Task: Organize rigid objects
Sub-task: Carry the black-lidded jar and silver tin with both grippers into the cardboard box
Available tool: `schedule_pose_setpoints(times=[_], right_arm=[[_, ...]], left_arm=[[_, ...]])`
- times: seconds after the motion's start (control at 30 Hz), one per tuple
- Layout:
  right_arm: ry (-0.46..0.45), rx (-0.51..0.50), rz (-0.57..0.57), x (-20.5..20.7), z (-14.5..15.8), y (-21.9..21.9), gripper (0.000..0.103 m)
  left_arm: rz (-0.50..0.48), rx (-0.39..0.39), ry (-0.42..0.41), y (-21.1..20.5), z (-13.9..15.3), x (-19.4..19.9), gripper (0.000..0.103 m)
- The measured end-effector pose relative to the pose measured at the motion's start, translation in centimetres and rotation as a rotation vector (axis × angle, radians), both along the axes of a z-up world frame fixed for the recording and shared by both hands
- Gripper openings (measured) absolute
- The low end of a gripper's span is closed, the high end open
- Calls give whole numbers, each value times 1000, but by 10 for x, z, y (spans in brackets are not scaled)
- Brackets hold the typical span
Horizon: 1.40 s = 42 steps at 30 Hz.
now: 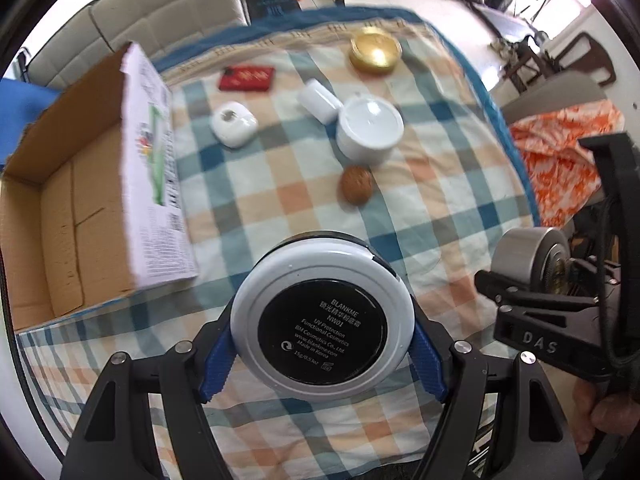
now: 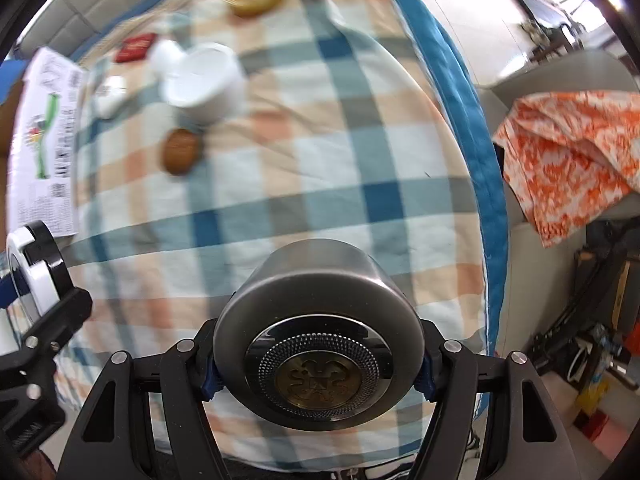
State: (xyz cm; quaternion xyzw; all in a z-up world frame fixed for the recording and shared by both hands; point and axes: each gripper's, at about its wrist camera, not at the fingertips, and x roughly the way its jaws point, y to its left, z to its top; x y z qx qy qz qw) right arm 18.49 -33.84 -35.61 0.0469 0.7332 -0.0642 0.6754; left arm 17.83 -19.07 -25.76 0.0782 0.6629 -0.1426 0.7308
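Both claws loaded above the checked cloth. My left claw is clamped on the white compact, label side toward the camera; my right claw is clamped on the metal tin. The open cardboard box, the likely destination, stands just left of the compact. Beyond the box's printed flap, on the cloth, lie the walnut, white jar, white tube, earbud case, red case and gold lid. Risks, in my judgement: both round bodies are pinched at the rim and may rotate or slip; the upright flap could catch the compact on entry.
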Motion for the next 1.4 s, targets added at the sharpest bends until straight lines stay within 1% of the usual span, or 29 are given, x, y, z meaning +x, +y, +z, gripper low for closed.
schedule_pose_setpoints(times=[0.03, 0.1, 0.13, 0.17, 0.2, 0.23, 0.27, 0.37, 0.43, 0.57, 0.63, 0.73, 0.8, 0.93, 1.0, 1.1, 1.13, 1.23, 1.4], right_arm=[[-26, 30, 15, 0, 8, 7, 73], [-55, 43, 37, 2, 28, 25, 73], [-69, 50, 45, 3, 35, 31, 73], [-86, 59, 58, 5, 47, 43, 73], [-101, 64, 62, 8, 55, 50, 73], [-117, 69, 68, 10, 65, 61, 73], [-130, 75, 73, 12, 74, 71, 73], [-171, 100, 90, 19, 97, 104, 73], [-195, 115, 111, 25, 110, 130, 73], [-224, 137, 150, 38, 123, 179, 73], [-226, 145, 172, 49, 122, 203, 73], [-225, 156, 199, 70, 116, 238, 73], [-227, 161, 214, 85, 107, 259, 73], [-211, 146, 236, 119, 83, 298, 73], [-192, 152, 234, 133, 69, 309, 73], [-170, 165, 226, 154, 49, 325, 73], [-164, 171, 224, 161, 41, 331, 73], [-143, 176, 219, 177, 21, 338, 73], [-109, 146, 216, 197, -14, 347, 73]], left_arm=[[9, -12, -17, 4, 7, -3, 73], [24, -30, -46, 15, 17, -1, 73], [29, -41, -63, 27, 31, 1, 73], [33, -47, -76, 31, 28, 3, 73], [36, -52, -89, 35, 34, 6, 73], [37, -54, -106, 47, 45, 9, 73], [41, -53, -118, 56, 47, 12, 73], [55, -55, -154, 88, 65, 21, 73], [69, -53, -177, 107, 72, 30, 73], [121, -50, -206, 152, 80, 54, 73], [135, -41, -214, 171, 82, 65, 73], [169, -28, -214, 201, 80, 85, 73], [191, -21, -206, 219, 73, 100, 73], [224, -17, -166, 250, 52, 129, 73], [239, -28, -131, 261, 35, 143, 73], [274, -69, -60, 277, 6, 165, 73], [292, -103, -20, 284, -8, 174, 73], [340, -170, 69, 296, -39, 193, 73], [365, -199, 159, 297, -80, 214, 73]])
